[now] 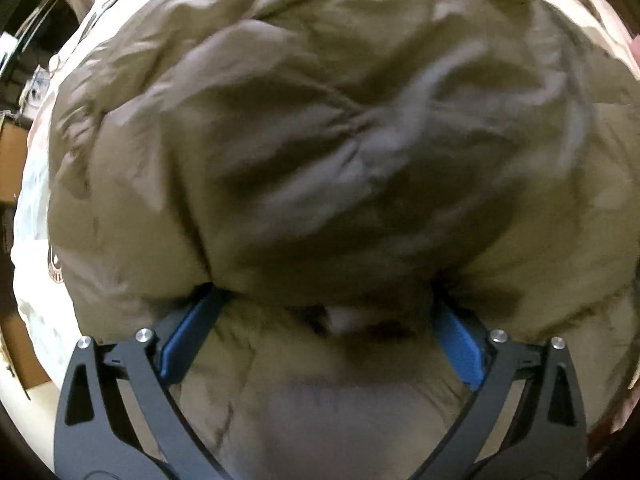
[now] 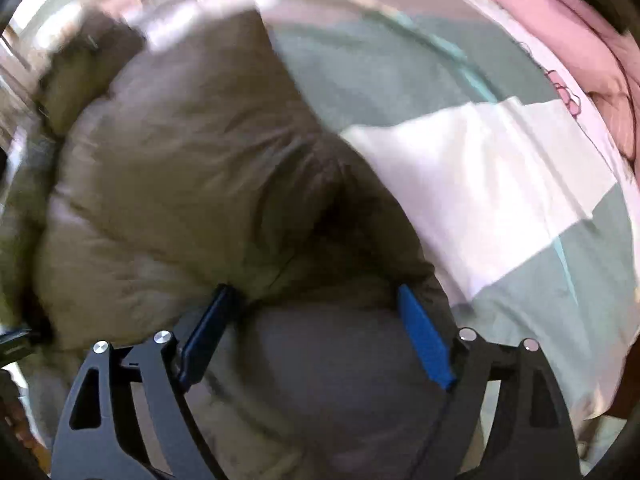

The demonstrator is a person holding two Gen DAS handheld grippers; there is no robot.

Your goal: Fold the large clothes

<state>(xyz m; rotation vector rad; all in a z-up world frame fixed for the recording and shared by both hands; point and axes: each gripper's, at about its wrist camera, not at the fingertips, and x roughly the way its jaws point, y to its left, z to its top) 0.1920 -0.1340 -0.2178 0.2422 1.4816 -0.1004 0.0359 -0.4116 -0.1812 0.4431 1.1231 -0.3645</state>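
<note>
A large olive-brown puffy jacket (image 1: 320, 140) fills the left wrist view and lies on a bed. My left gripper (image 1: 324, 292) has its blue fingers (image 1: 188, 340) spread wide, with a thick fold of the jacket bulging between them and hiding the tips. In the right wrist view the same jacket (image 2: 180, 184) covers the left and centre. My right gripper (image 2: 316, 292) also has its blue fingers (image 2: 424, 340) wide apart, pressed into a padded fold of the jacket near its right edge.
The bed cover (image 2: 480, 184) is checked pale green and white and lies to the right of the jacket. A pink cloth (image 2: 560, 20) lies at the far right. Brown cardboard boxes (image 1: 12, 160) stand off the bed's left side.
</note>
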